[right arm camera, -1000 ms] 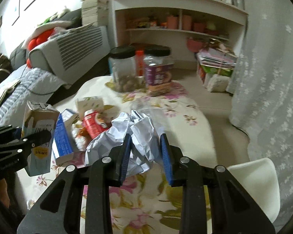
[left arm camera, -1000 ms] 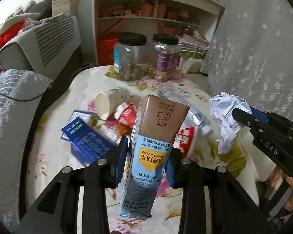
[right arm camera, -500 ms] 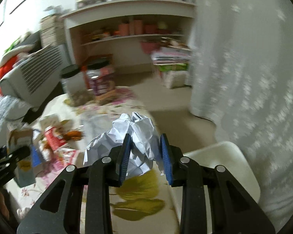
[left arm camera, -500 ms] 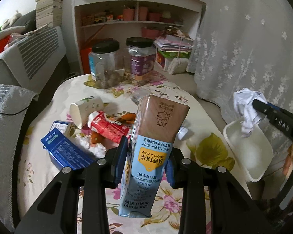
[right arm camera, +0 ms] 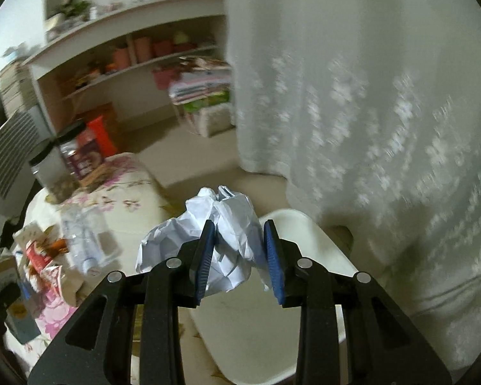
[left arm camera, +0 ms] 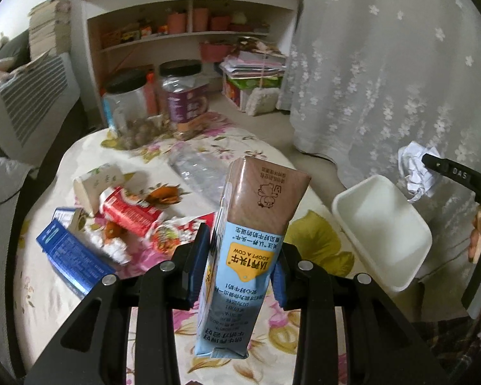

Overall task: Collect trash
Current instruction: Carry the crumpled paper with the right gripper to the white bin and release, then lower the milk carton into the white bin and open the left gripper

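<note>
At centre frame of the left wrist view, the left gripper [left arm camera: 240, 256] clamps a milk carton [left arm camera: 247, 240] between its blue pads; the carton stands nearly upright, its brown end up and its print inverted. Behind it, at left of frame, litter lies on the floral tablecloth [left arm camera: 314, 243]: a blue box [left arm camera: 70, 253], a red packet [left arm camera: 128, 211], a paper cup [left arm camera: 96, 183] on its side and a clear plastic bottle [left arm camera: 202, 173]. Two black-lidded jars [left arm camera: 182, 99] stand at the table's far edge, before a shelf unit [left arm camera: 189, 16]. At right of frame a white bin [left arm camera: 381, 224] sits just beside the table, in front of a lace curtain [left arm camera: 384, 64].

At lower centre of the right wrist view, the right gripper [right arm camera: 239, 256] carries a crumpled ball of white paper [right arm camera: 227, 224] above the bin's near rim [right arm camera: 291, 221]. Its jaws are opening; the paper is between them, touching the left pad and close against the right. In the left wrist view the same paper [left arm camera: 417, 170] hangs from that gripper at far right, above the bin's far edge.
</note>
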The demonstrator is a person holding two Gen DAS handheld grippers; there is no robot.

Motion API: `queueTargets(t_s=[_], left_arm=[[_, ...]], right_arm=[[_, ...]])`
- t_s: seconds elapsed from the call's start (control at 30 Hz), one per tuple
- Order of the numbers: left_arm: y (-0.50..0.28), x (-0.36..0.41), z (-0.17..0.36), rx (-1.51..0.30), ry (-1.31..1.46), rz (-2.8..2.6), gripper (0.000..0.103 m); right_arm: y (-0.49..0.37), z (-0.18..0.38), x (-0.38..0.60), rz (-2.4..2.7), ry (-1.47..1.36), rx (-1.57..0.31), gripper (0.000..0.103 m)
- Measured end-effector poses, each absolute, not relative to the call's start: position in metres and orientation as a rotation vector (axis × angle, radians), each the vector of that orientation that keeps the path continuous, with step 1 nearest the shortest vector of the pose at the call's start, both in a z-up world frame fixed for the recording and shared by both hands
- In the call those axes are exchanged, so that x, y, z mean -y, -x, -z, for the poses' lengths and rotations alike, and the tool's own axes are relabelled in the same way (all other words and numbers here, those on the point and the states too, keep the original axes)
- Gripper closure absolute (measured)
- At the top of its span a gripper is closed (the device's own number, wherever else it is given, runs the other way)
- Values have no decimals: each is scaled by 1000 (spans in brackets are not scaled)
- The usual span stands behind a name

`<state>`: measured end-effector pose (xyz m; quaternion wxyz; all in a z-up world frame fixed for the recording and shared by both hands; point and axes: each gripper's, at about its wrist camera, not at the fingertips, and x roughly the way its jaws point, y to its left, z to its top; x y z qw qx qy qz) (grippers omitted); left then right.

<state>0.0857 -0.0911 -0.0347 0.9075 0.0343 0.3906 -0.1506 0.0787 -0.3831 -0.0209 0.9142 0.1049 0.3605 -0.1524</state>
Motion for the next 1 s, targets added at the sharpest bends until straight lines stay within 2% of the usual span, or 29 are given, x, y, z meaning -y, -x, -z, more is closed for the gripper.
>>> queueTargets(t_s=[0.07,0.1,0.2,0.3,0.37,0.43,0.57,0.83,0.87,0.9,1.0], left_arm=[[-85,102,33,-802,-90,327,68],[-85,109,33,-799,-98,336,68],[-88,126,32,-806,-86,366,68],[-90,148,31,-820,-71,408,68],[-91,163,29,-825,-68,433,68],[-93,181,27,-832,-62,463,68],[-97,219,24,-854,-39,524,68],[-99,286,18,-874,-30,631,68],[-99,293,17,-881,-24,644,66],[-99,300,17,-887,-18,658,58],[-96,317,10,-876,-22,695,45]], right_arm=[[-75,22,397,353,-244,-747,54],[-74,22,402,368,-256,-745,41],[-66,19,418,411,-288,-721,35],[-59,18,430,439,-309,-709,20],[-56,17,438,460,-324,-703,19],[-52,17,445,482,-336,-699,12],[-46,14,459,527,-358,-684,8],[-24,6,492,636,-418,-626,7],[-20,6,496,647,-432,-619,7],[-19,6,500,654,-442,-615,7],[-12,6,510,673,-471,-607,7]])
